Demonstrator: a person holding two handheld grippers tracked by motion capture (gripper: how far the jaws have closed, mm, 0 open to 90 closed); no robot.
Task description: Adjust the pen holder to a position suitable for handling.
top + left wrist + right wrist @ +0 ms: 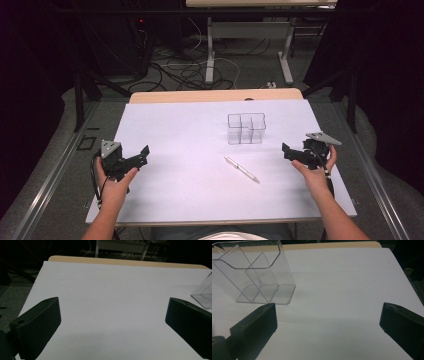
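Observation:
A clear plastic organizer with several compartments stands upright and empty, right of the table's middle. A white and silver pen lies flat in front of it, apart from both grippers. My left gripper is held near the table's left side and is open, with nothing between its jaws. My right gripper is held near the right edge, right of the pen, also open and empty. In the left gripper view my left gripper faces bare tabletop, with the organizer's corner at far right. In the right gripper view my right gripper has the organizer ahead at upper left.
The white tabletop has a wooden strip along its far edge. Beyond it are cables on the floor and the legs of another desk. Dark frames flank both sides of the table.

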